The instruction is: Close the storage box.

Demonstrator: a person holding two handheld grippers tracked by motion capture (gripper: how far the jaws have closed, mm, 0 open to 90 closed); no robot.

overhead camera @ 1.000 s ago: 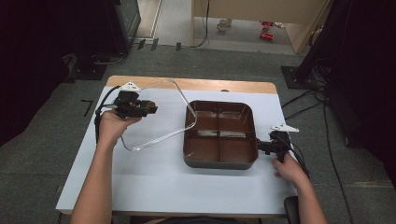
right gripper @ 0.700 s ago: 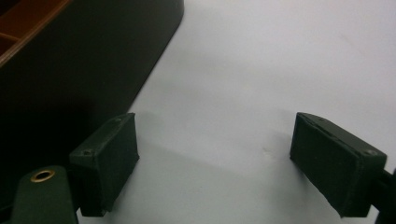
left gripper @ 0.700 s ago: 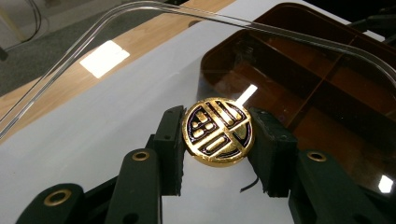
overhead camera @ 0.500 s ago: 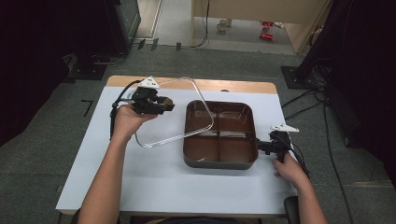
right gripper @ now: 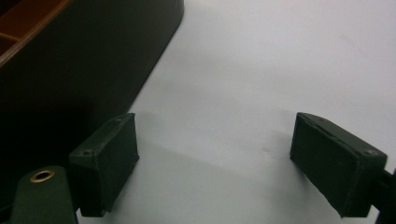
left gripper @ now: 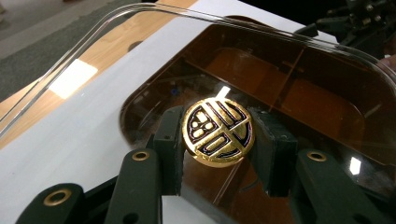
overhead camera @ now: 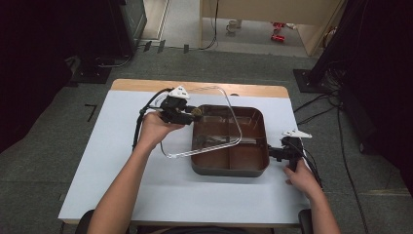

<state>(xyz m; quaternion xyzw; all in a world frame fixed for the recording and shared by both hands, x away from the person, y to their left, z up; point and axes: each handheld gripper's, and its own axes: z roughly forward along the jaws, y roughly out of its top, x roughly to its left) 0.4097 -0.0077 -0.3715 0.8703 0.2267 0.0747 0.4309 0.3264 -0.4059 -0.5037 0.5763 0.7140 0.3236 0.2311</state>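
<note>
Gripping a round gold knob (left gripper: 218, 131) between both pads, left tongs (overhead camera: 191, 113) clamped on the clear lid (overhead camera: 214, 124); lid raised and tilted, partly over the brown tray (overhead camera: 229, 165) just ahead of these tongs; right tongs (right gripper: 215, 163) spread wide with nothing between, resting low over the white bench (overhead camera: 122, 165), just beside the tray's outer wall.

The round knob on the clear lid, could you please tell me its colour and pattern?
The knob is gold with a black-outlined emblem, clearest in the left gripper view.
</note>
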